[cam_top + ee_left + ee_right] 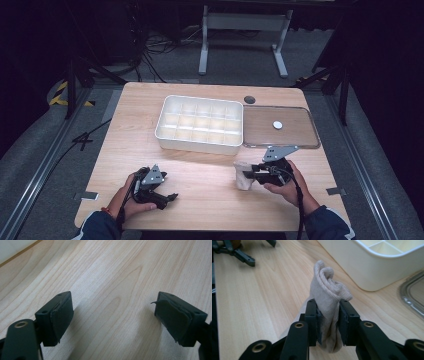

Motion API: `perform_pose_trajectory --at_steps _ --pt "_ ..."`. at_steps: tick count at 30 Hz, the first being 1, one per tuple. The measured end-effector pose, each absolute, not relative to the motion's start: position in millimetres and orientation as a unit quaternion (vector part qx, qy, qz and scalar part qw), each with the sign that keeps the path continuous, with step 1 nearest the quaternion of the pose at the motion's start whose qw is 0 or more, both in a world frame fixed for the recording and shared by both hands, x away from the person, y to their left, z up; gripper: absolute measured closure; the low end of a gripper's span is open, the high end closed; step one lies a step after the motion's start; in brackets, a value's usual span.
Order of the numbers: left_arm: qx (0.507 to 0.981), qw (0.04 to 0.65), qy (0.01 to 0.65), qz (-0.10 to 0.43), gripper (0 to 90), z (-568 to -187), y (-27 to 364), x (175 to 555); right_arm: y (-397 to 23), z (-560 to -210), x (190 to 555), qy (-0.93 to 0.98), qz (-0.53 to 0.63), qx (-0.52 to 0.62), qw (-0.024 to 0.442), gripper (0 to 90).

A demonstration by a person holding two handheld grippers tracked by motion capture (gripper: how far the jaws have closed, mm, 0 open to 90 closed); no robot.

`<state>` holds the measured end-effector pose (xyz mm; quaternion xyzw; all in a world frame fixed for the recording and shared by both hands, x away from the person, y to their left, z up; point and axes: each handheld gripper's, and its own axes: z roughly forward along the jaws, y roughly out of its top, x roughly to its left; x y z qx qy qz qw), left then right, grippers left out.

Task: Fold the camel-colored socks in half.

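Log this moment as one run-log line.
right gripper: shut on rolled beige sock | left gripper: open, empty, over table | white divided box: empty

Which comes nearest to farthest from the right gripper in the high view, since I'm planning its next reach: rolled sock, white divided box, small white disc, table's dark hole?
From the right gripper:
1. Rolled sock, clamped in its jaws.
2. White divided box, ahead-left.
3. Small white disc, ahead on the clear lid.
4. Dark hole, at the far edge.

White divided box [199, 124], clear lid [280, 127], wooden table [210, 195]
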<state>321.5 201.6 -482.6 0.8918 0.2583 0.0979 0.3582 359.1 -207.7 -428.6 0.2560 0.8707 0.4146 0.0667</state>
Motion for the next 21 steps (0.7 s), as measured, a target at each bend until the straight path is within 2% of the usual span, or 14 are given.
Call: perform_pose_trajectory --at_steps 8,21 --pt "0.892 0.359 0.257 0.097 16.4 -483 202 322 -216 -423 362 0.861 0.421 0.267 0.101 72.0" --pt "0.893 0.359 0.254 0.094 15.7 -483 200 323 -223 -421 361 0.856 0.422 0.278 0.111 72.0"
